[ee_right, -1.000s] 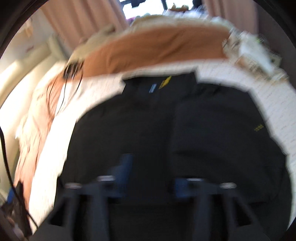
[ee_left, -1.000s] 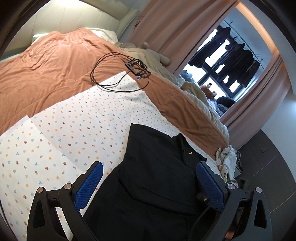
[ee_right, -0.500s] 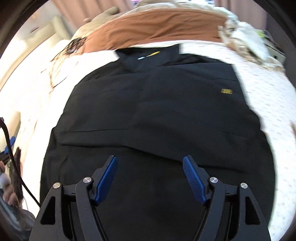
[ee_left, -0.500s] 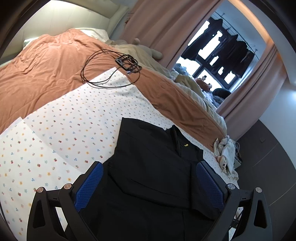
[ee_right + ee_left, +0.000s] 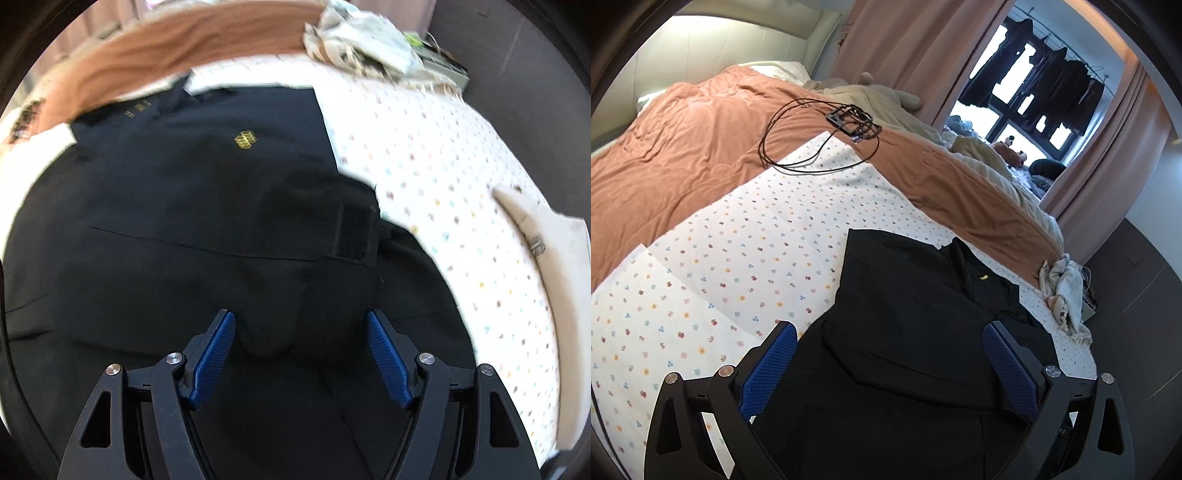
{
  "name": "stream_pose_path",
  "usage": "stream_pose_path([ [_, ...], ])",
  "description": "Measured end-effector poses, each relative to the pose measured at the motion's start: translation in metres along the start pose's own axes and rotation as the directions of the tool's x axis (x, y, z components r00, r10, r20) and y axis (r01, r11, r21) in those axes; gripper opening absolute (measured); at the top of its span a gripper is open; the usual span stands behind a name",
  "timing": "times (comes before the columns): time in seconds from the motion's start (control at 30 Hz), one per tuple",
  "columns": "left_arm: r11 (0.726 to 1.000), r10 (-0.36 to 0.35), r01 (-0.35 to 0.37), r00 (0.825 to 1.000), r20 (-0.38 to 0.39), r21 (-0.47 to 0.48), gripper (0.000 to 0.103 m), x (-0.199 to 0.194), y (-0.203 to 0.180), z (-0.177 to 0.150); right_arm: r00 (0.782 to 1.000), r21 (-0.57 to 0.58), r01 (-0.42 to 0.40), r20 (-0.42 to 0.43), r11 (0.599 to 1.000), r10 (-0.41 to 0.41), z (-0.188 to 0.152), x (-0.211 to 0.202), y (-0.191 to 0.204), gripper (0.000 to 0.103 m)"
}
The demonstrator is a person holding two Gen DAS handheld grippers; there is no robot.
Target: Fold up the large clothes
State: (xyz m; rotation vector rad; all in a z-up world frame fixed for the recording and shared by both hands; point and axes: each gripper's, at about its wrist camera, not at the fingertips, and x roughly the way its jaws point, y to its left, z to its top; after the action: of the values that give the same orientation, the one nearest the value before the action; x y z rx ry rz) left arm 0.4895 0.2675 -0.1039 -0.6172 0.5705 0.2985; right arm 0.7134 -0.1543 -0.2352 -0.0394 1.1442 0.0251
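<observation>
Two grippers, one big bed [image 5: 701, 206], so starting from the biggest thing. That bed fills most of the left wrist view, with a rust-orange duvet [image 5: 683, 155] across the far side and a white sheet with small coloured flower prints [image 5: 746, 258] on the near side.

Next biggest is the black jacket [image 5: 905, 332], lying flat on the printed sheet toward the near right of the bed. Its collar points to the far side, up against the duvet edge. From the right wrist camera the jacket [image 5: 184, 221] takes up nearly the whole picture, with a little yellow logo [image 5: 245, 139] on the chest and a sleeve cuff with a velcro-looking tab [image 5: 354, 232] folded in over the body on the right.

Pink curtains [image 5: 905, 48] hang on the far side, and dark clothes on a rail [image 5: 1045, 77] show against the window.

Smaller stuff: a crumpled pale cloth [image 5: 1065, 295] sits at the right edge of the bed, and a loop of black cable [image 5: 812, 147] lies far off on the duvet, well apart from the jacket.

Left gripper [image 5: 890, 369] hangs over the jacket's near part, blue pads spread wide, nothing between them. Right gripper [image 5: 301, 360] is also spread apart, low over the black fabric near the cuff, not pinching anything. Can't tell if either is touching the cloth.
</observation>
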Motion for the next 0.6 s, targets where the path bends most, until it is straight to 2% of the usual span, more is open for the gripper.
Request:
stream_pose_path([
  [0.03,1.000,-0.003,0.003,1.000,-0.001,-0.003,0.101,0.000,0.001,0.001,1.000,0.029,-0.023,0.012,0.999,0.023,0.000,0.000,-0.002,0.052],
  [0.1,1.000,-0.010,0.010,1.000,-0.004,-0.021,0.101,0.000,0.004,0.001,0.999,0.021,-0.030,0.035,0.999,0.029,0.003,-0.011,0.002,0.043],
  [0.2,0.999,-0.014,0.014,1.000,-0.011,-0.045,0.101,0.000,0.010,0.002,0.994,-0.006,-0.089,0.069,0.996,0.089,0.008,-0.033,0.009,0.041],
  [0.3,0.999,0.027,-0.027,1.000,-0.003,-0.023,0.101,-0.004,0.010,0.004,0.981,-0.027,-0.135,0.138,0.991,0.137,0.013,-0.067,0.019,0.041],
  [0.43,0.998,-0.001,0.001,1.000,0.000,-0.058,0.101,-0.013,0.018,0.011,0.958,-0.076,-0.199,0.196,0.977,0.210,0.019,-0.106,0.053,0.041],
  [0.6,0.996,0.002,-0.002,1.000,0.006,-0.093,0.101,-0.028,0.035,0.019,0.933,-0.142,-0.243,0.238,0.960,0.271,0.020,-0.141,0.099,0.040],
])
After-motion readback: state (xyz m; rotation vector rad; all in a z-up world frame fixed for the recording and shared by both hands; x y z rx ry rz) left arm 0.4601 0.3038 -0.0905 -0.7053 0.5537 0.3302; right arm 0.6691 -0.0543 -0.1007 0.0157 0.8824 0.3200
